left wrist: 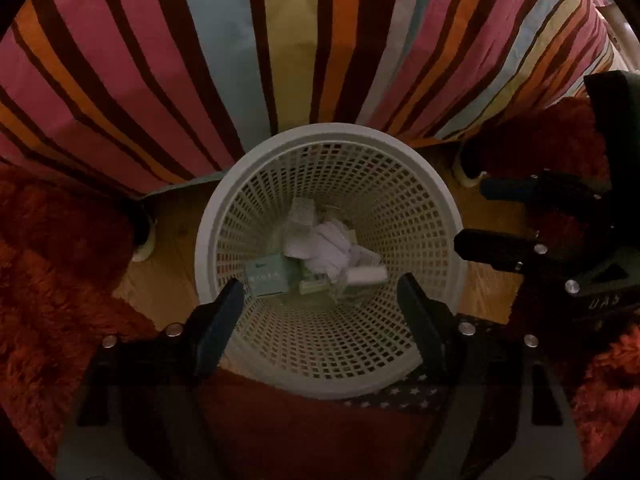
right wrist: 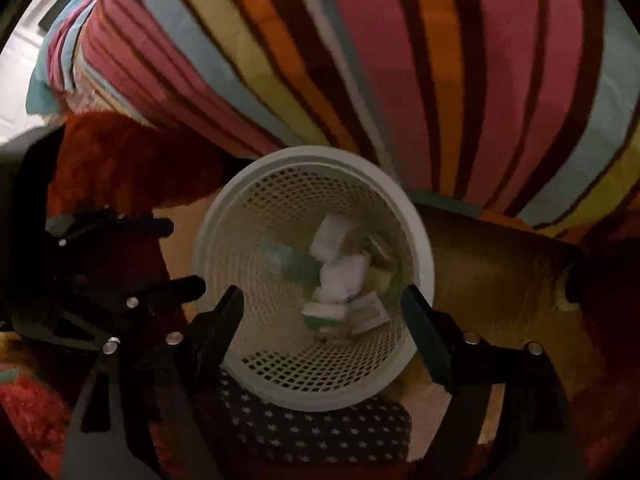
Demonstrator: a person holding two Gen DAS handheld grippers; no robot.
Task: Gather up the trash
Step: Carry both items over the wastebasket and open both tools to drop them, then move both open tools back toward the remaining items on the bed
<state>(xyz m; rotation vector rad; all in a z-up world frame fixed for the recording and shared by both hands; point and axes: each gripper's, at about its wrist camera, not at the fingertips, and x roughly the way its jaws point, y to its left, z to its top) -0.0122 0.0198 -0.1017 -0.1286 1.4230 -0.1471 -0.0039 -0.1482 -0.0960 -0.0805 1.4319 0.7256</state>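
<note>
Both claws hang agape and empty over the white mesh wastebasket (left wrist: 420, 184): left gripper (left wrist: 320, 296), right gripper (right wrist: 322, 308); crumpled paper (left wrist: 328, 250) lies centre-frame.

left wrist: steeply down, close | right wrist: same | shared: basket (left wrist: 208, 240) (right wrist: 420, 240)

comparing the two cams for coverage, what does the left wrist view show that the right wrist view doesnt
Only the left wrist view: the right gripper at its right edge, and a sharp look at the crumpled paper.

Only the right wrist view: the left gripper at its left edge, and a pale floor strip at top left.

Both: the white basket holding trash, the striped bedcover, the red rug, and open, empty jaws.
</note>
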